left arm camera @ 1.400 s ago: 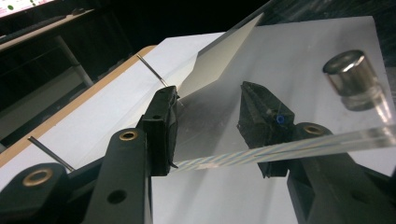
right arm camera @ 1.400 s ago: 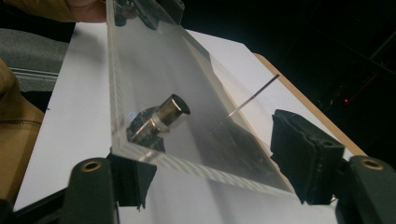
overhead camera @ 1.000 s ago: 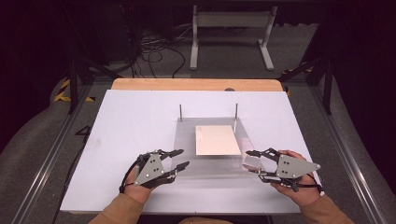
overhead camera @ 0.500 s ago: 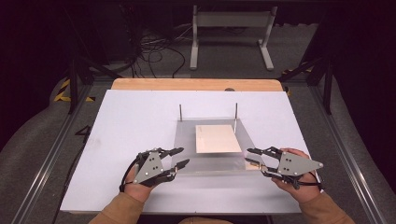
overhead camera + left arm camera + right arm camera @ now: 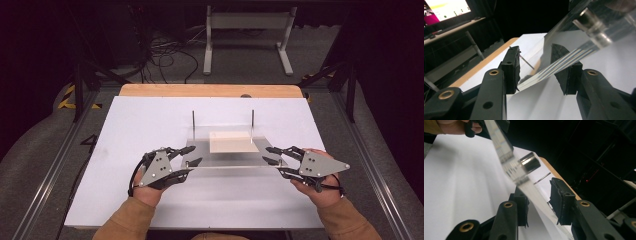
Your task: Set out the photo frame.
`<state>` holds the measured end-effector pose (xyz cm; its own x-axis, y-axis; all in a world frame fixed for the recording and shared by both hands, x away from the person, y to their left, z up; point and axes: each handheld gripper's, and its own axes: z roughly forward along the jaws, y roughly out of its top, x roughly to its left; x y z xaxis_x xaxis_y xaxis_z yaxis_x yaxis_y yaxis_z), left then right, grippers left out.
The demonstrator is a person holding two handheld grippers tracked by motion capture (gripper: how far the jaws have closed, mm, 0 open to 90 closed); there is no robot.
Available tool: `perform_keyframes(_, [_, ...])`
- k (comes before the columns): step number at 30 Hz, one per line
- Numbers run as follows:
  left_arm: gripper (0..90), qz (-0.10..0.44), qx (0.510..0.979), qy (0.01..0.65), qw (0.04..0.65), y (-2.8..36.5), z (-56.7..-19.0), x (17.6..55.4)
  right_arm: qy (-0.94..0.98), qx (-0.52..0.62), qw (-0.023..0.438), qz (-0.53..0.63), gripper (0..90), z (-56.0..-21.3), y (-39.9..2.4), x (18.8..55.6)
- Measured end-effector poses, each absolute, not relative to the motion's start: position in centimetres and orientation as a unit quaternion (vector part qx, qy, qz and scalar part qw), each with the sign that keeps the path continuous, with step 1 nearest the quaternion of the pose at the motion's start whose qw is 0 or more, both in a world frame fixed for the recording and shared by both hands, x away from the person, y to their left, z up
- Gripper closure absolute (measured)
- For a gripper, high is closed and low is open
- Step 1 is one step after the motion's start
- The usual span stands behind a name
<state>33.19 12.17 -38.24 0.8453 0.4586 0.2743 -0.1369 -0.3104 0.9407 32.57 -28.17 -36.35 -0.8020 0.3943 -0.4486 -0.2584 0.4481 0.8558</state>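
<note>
Clear rectangular acrylic plate hovering above the white counter, left claw gripping its left edge, right claw, just narrowing, gripping its right edge.

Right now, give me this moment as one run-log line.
left gripper: on clear plate left edge | right gripper: on right edge | plate: tilted, near edge raised off white sheet

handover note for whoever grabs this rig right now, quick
Left tool: shut on the clear plate, near-left corner.
Right tool: jaws have just been closing, plate between them, gripping the near-right corner.
Plate: near edge off the white table, far edge by two upright pins.
Beige block: on or under plate, unclear.
Done: both grips.
Left: probably finishing the lift.
</note>
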Motion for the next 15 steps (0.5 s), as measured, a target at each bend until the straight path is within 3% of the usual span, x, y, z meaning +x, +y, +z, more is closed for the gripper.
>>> perform_keyframes(15, [57.5, 0.280, 0.731, 0.121, 0.610, 12.4, -35.6, 35.3, 0.763, 0.046, 0.357, 0.537, 66.4, -33.4, -27.7, 34.5])
